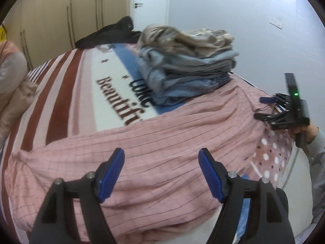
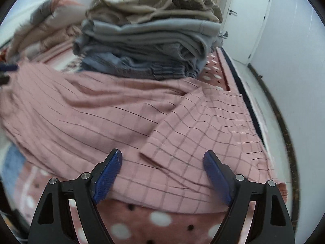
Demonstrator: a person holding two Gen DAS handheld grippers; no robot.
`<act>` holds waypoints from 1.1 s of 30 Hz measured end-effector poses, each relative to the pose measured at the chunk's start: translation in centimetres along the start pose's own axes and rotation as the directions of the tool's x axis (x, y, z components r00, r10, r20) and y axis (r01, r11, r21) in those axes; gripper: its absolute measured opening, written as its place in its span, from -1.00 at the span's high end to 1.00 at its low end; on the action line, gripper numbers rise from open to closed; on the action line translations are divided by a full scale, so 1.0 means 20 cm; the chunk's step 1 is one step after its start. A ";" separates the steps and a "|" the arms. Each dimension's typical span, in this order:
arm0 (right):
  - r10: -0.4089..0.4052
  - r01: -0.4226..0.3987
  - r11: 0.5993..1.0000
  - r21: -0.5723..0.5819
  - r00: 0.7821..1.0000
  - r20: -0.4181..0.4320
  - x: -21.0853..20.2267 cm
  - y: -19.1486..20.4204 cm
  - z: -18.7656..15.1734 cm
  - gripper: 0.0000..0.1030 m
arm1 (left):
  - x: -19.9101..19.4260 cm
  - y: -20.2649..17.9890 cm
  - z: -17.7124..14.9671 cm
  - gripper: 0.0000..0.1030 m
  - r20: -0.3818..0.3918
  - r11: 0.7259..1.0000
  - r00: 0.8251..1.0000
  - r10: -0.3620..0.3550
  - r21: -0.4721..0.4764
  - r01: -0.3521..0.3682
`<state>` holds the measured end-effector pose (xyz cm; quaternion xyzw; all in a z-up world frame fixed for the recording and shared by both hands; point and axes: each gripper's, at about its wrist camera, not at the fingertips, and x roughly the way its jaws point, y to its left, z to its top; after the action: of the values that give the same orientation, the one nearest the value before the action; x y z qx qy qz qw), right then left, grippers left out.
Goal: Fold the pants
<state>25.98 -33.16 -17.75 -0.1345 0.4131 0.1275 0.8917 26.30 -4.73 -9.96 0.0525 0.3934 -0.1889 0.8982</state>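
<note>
Pink checked pants [image 1: 154, 142] lie spread across the bed, wrinkled; in the right wrist view [image 2: 126, 118] one layer is folded over with a hem edge near the middle. My left gripper [image 1: 161, 156] is open and empty just above the pants. My right gripper [image 2: 162, 158] is open and empty over the pants' near edge; it also shows in the left wrist view [image 1: 264, 107] at the far right, at the pants' end. The left gripper's fingertips [image 2: 8, 68] show at the left edge of the right wrist view.
A stack of folded grey, blue and beige clothes [image 1: 186, 67] [image 2: 150, 40] sits just behind the pants. The bed has a striped, lettered blanket [image 1: 81, 93] and a pink dotted cover [image 2: 158, 221]. Dark clothing [image 1: 109, 32] lies farther back. Wardrobes, a door [image 2: 249, 20] and floor stand beyond.
</note>
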 end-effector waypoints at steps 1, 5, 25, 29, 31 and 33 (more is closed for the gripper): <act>-0.015 0.015 1.000 -0.011 1.000 0.004 0.01 0.00 0.00 -0.53 | 0.00 -0.02 0.01 -0.39 0.005 1.000 1.000 -0.001 0.004 0.001; -0.058 0.058 0.998 0.018 0.998 0.003 0.02 -0.06 0.00 0.20 | 0.02 -0.03 0.04 -0.39 0.011 1.000 1.000 -0.006 -0.004 0.006; -0.260 0.261 0.948 0.180 0.965 -0.031 0.11 -0.63 0.35 0.93 | 0.20 0.33 -0.01 -0.39 -0.029 0.980 0.989 0.145 -0.131 -0.148; -0.271 0.288 0.935 0.208 0.957 -0.106 0.23 -0.71 0.33 0.93 | 0.22 0.42 -0.04 -0.39 -0.040 0.970 0.980 0.194 -0.142 -0.197; -0.259 0.288 0.929 0.234 0.955 -0.147 0.29 -0.75 0.30 0.88 | 0.22 0.46 -0.06 -0.39 -0.047 0.965 0.978 0.205 -0.155 -0.210; -0.259 0.295 0.923 0.249 0.951 -0.167 0.32 -0.76 0.28 0.45 | 0.21 0.49 -0.07 -0.40 -0.049 0.962 0.976 0.212 -0.166 -0.217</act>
<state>39.01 -44.76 -17.15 -0.0767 0.4610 -0.0669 0.8815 31.67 3.49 -14.58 0.0206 0.4139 -0.0552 0.9084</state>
